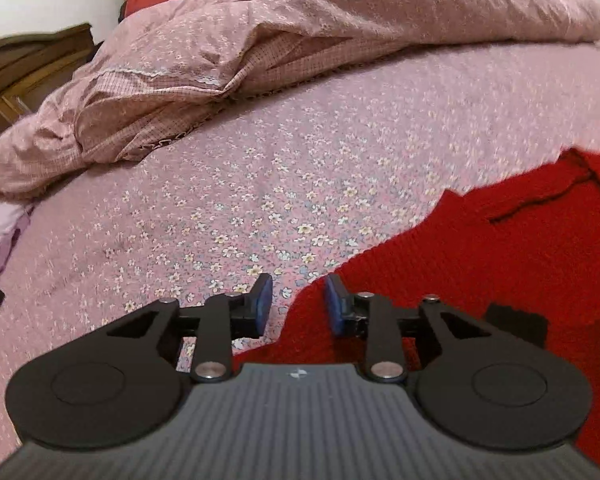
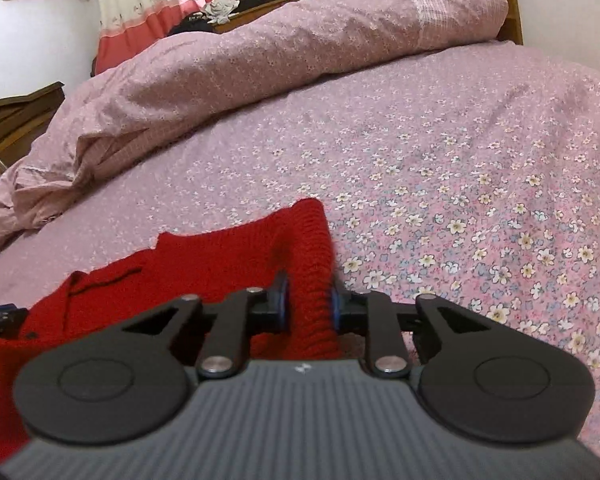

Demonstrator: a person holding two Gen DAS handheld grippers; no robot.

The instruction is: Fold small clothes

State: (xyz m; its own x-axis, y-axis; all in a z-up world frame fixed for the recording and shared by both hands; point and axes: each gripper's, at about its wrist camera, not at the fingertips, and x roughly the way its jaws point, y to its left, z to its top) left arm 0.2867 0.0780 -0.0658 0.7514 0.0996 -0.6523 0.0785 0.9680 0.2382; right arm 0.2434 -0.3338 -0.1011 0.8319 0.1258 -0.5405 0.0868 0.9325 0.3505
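The right tool (image 2: 307,306) squeezes the red sweater's (image 2: 204,264) sleeve, while the left tool (image 1: 298,306) hangs open, empty, over its left edge on the bed (image 1: 260,184).

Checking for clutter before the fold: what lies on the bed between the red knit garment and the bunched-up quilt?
Nothing: in the right wrist view, only bare floral bedsheet runs from the red knit garment up to the quilt.

One red sweater (image 2: 220,256), one rolled duvet (image 1: 300,40), one floral sheet (image 1: 260,200) (pink), two grippers (image 1: 298,306) (image 2: 308,304).
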